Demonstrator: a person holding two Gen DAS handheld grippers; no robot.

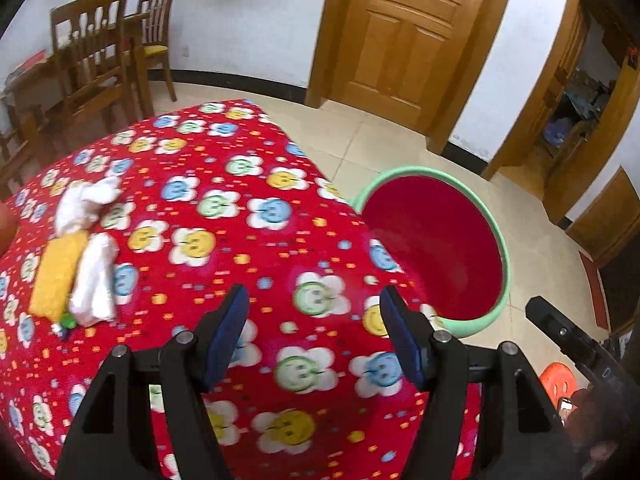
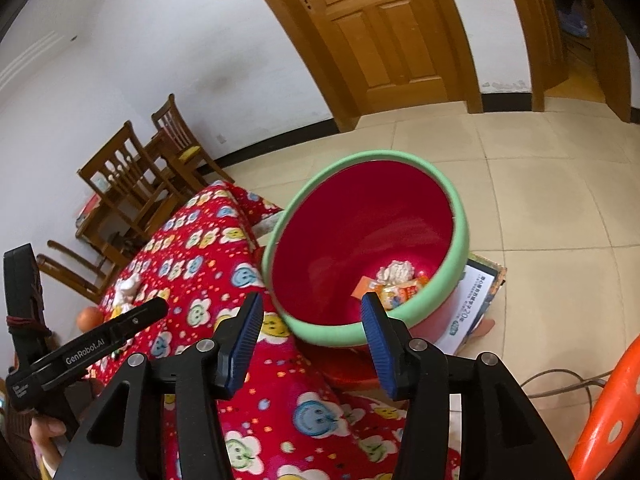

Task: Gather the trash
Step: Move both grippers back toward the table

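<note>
A red bin with a green rim stands on the floor beside the table; it also shows in the right wrist view. Inside lie a crumpled tissue and an orange snack wrapper. On the red smiley tablecloth lie crumpled white tissues, a folded white tissue, a yellow packet and a small green item. My left gripper is open and empty above the table. My right gripper is open and empty over the bin's near rim.
Wooden chairs and a wooden table stand at the back left. A wooden door is behind. An orange stool is at the right, a printed box beside the bin, an orange fruit on the table.
</note>
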